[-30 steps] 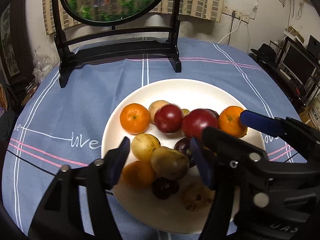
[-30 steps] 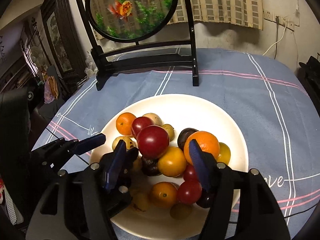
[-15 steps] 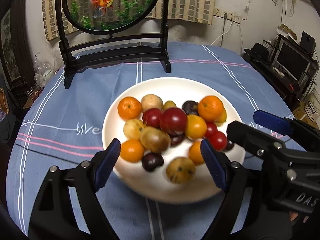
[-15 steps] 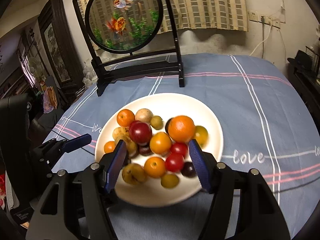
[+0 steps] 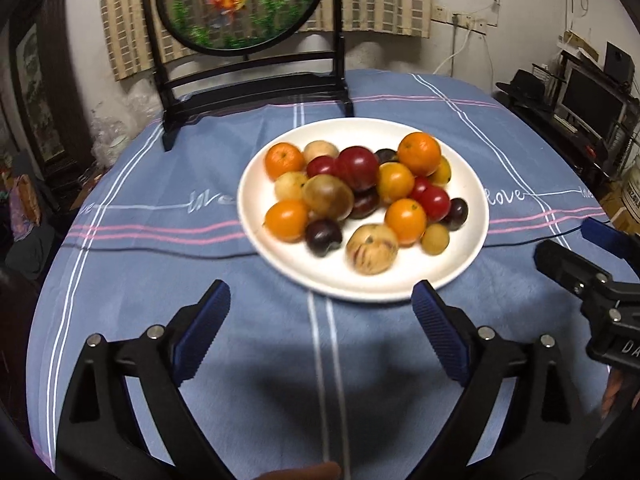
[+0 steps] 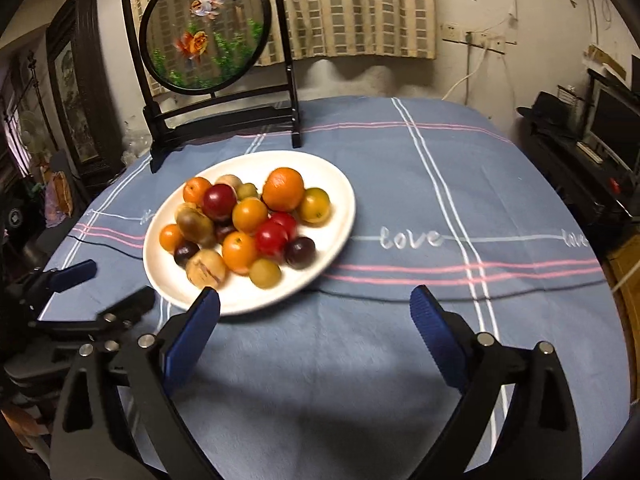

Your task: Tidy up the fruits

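Left wrist view, tablecloth (image 5: 168, 280): blue cloth with white and pink stripes fills the lower frame; I read it as the bare working ground, with the fruit gathered in one spot.
Goldfish screen (image 5: 240, 4): round panel on a black stand, upper centre, upright behind the plate, apart from it.
White plate (image 5: 260, 236): centre of frame, flat on the cloth; in the right wrist view it sits left of centre (image 6: 160, 276). It looks slightly oval, its long axis running left to right.
Fruit pile (image 5: 360, 196): oranges, red and dark plums and yellow-brown fruits heaped together, touching, all on the plate; I judge the sorting largely done. Round fruit, no clear pointing direction.
Large orange (image 5: 419, 153): upper right of the pile, resting on its neighbours.
Left gripper (image 5: 320, 328): lower frame, near the plate's closer rim, jaws spreading wider, nothing between them but cloth.
Right gripper (image 6: 316, 336): lower frame, right of the plate, jaws likewise widening, released and empty.
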